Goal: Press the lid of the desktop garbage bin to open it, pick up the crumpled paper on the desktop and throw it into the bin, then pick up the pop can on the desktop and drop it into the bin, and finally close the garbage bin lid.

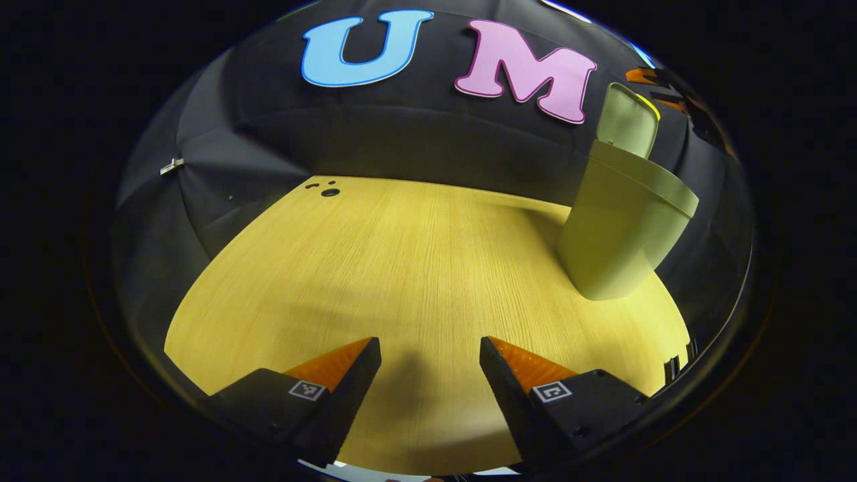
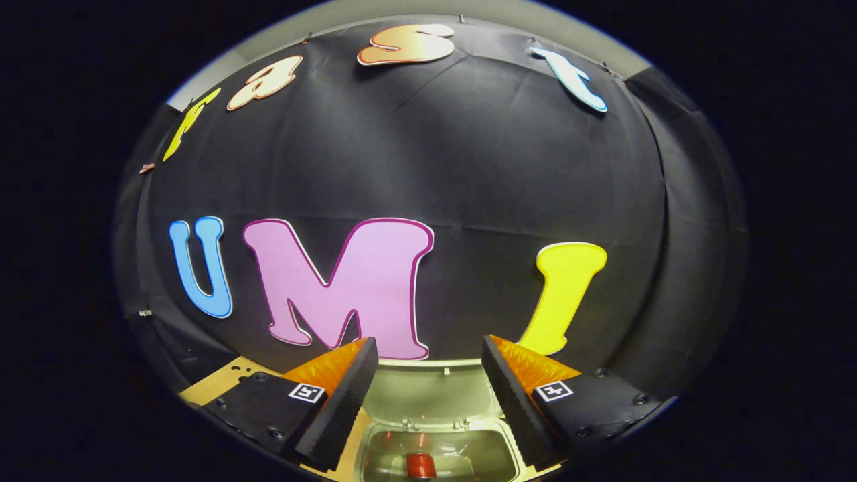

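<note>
Left gripper view, bin: the garbage bin stands on the counter at the right, its lid raised upright behind the mouth.
Left gripper view, left tongs: jaws well apart, holding nothing, touching nothing, hanging over bare wood well clear of the bin.
Left gripper view, hazard: judged low; these tongs are far from the lid, so a long sweep toward it could clip the bin wall and shove the bin along the counter.
Right gripper view, bin: open mouth directly below, lid standing up beyond it between the fingers.
Right gripper view, pop can: a red can appears to lie inside the bin; crumpled paper not made out.
Right gripper view, right tongs: jaws wide apart, empty, poised above the opening, no contact visible.
Right gripper view, hazard: closing the lid looks to be what remains; a push off-centre or too hard could tip or slide the light bin, or leave the lid unlatched.
</note>
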Available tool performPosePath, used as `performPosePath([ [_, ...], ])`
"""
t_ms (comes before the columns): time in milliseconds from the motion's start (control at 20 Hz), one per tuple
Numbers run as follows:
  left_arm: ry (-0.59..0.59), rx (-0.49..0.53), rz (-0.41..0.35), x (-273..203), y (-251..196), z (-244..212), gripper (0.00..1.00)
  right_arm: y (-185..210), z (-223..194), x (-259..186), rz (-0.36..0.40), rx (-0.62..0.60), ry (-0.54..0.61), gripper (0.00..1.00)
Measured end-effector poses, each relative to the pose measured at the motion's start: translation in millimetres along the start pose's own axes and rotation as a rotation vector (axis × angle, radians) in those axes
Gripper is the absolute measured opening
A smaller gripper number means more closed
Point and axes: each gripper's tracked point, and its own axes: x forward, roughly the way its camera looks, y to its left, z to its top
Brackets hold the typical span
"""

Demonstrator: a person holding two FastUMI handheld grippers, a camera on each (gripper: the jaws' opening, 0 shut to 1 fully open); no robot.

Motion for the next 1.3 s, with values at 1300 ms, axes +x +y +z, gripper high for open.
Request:
performPosePath([
  [1300, -0.062, 0.094, -0.043, -11, -62, 34, 0.96, -7, -84, -57, 0.084, 0.022, 0.2, 0.96],
])
